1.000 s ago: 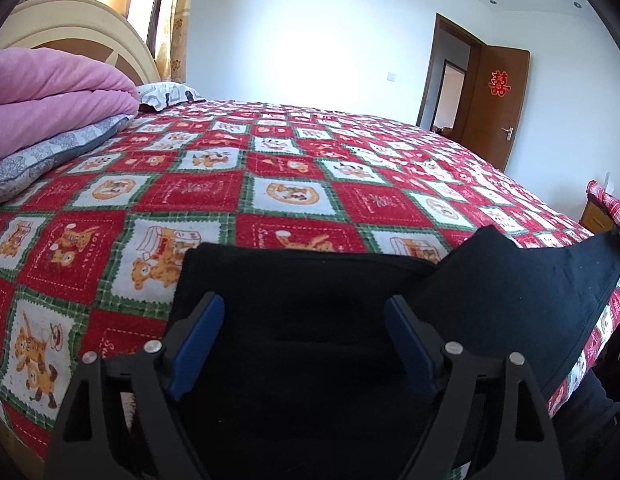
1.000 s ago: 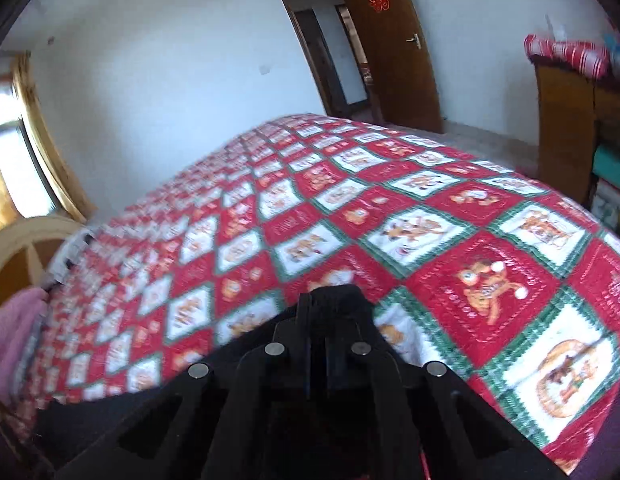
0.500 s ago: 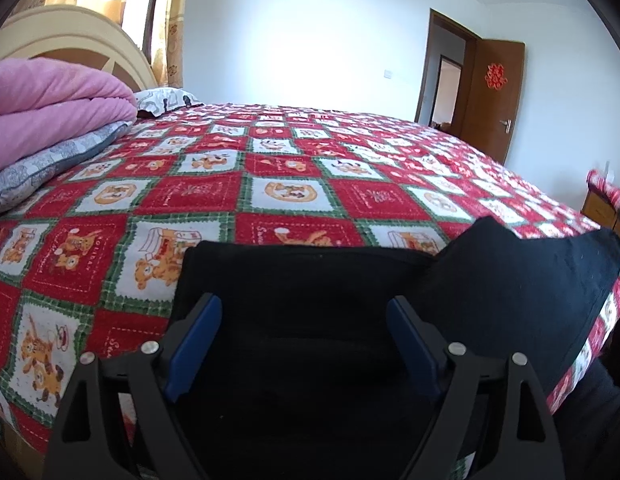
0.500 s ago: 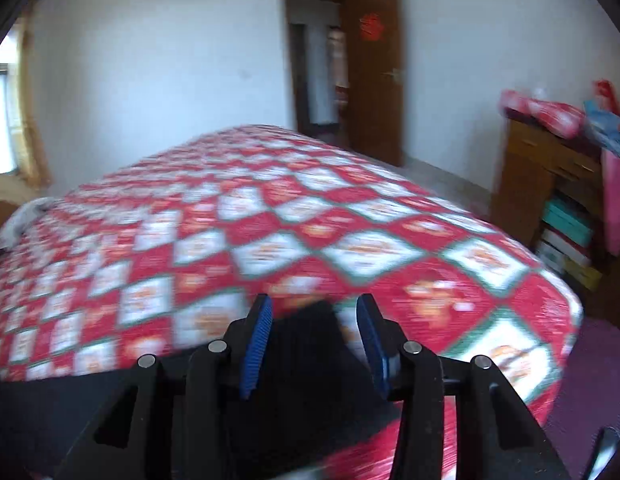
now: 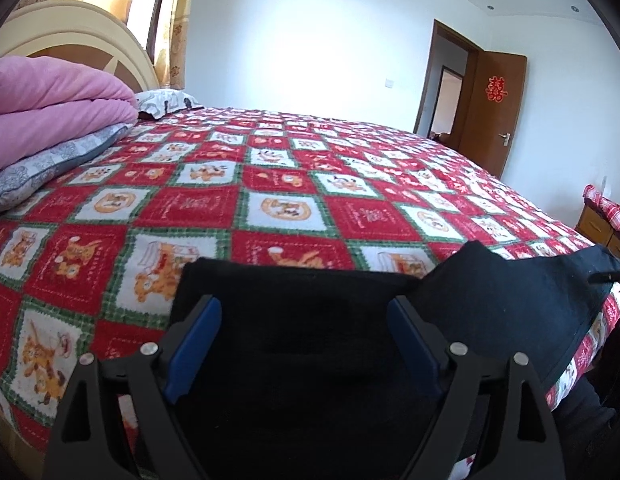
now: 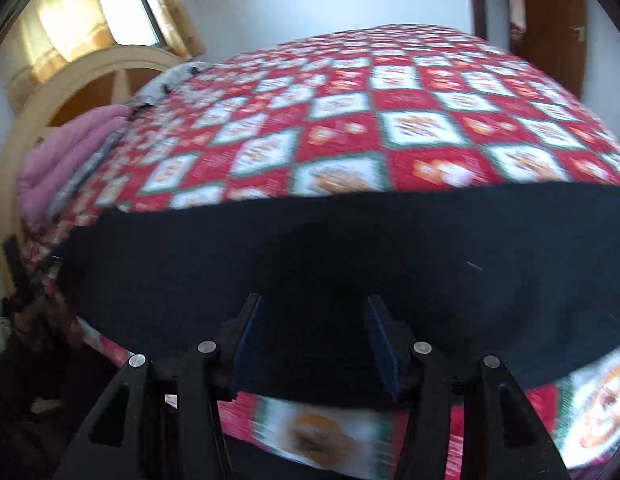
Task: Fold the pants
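Note:
Black pants (image 5: 510, 300) lie along the near edge of a bed with a red, white and green patchwork cover (image 5: 277, 208). On their right a fold stands up a little. My left gripper (image 5: 301, 304) hovers over the left part of the pants, jaws wide open and blue pads clear of the cloth. In the blurred right wrist view the pants (image 6: 470, 248) spread as a wide dark band across the bed edge. My right gripper (image 6: 314, 300) points down at them and its jaws are opening. The cloth lies under and between the pads, which do not press on it.
A folded pink quilt (image 5: 49, 100) on a grey pillow (image 5: 49, 164) rests by the headboard (image 5: 77, 36) at the left. A brown door (image 5: 494, 112) stands open at the far right. A wooden bedside cabinet (image 5: 598, 228) is beside the bed's right edge.
My right gripper went from shut on the pants' edge to open and let the cloth go. It swung across the bed and tilted down over the pants. The left gripper stayed put.

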The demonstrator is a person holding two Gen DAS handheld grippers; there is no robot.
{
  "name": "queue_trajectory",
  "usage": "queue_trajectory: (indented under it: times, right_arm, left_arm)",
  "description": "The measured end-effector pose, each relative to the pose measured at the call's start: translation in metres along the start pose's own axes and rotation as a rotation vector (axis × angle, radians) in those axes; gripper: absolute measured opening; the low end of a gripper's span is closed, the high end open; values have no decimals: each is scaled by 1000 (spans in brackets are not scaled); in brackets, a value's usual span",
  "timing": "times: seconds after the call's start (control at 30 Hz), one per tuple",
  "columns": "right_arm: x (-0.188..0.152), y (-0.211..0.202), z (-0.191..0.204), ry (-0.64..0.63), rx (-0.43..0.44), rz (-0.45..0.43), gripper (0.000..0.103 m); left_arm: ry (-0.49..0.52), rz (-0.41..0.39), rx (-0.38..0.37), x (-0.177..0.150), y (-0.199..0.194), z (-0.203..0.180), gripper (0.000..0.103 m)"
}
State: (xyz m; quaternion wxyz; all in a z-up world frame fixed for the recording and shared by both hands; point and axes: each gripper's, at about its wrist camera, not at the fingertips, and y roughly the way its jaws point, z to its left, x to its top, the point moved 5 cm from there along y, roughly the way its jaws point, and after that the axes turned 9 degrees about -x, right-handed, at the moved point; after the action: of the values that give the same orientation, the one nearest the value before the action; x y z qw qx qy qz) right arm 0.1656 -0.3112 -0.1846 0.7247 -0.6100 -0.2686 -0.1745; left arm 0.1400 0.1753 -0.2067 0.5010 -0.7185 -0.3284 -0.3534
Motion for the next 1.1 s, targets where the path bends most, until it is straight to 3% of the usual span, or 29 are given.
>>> queue_trajectory:
  times: [0.23, 0.3, 0.4, 0.5, 0.53, 0.57, 0.6, 0.63, 0.73, 0.87, 1.0, 1.03, 1.1]
  right_arm:
    - [66, 28, 98, -45, 254, 24, 52]
    - [80, 42, 133, -89, 264, 39, 52]
    - [85, 55, 171, -126, 273, 52, 52]
    - [74, 61, 198, -152, 317, 66, 52]
    - [68, 64, 203, -161, 319, 74, 52]
    - [64, 66, 205, -166, 315, 80, 52]
    - [59, 69, 206, -166, 308, 88, 52]
    - [54, 71, 204, -159, 301, 98, 52]
    - [51, 73, 191, -118, 281, 107, 52]
    - [61, 71, 178, -52, 269, 81, 52]
    - [66, 74, 182, -52, 264, 78, 52]
    - [67, 75, 186, -63, 262, 79, 52]
    - [68, 78, 194, -86, 263, 83, 52]
  left_arm:
    - [35, 10, 74, 22, 8, 18, 88]
    - [17, 46, 3, 23, 14, 28, 88]
    - [-13, 94, -16, 17, 24, 42, 87]
    - [-40, 112, -50, 11, 31, 46, 68]
    - [-34, 113, -44, 11, 32, 47, 52]
    - [-31, 115, -46, 13, 32, 47, 46]
    - [-36, 108, -72, 15, 30, 46, 31]
    - [-48, 82, -80, 18, 26, 46, 30]
    - [-109, -26, -67, 30, 6, 54, 29]
    - [-215, 32, -54, 15, 24, 75, 30]
    - [-203, 28, -46, 16, 23, 69, 50]
    - [-201, 20, -31, 18, 19, 69, 58]
    - [-215, -24, -20, 22, 6, 71, 66]
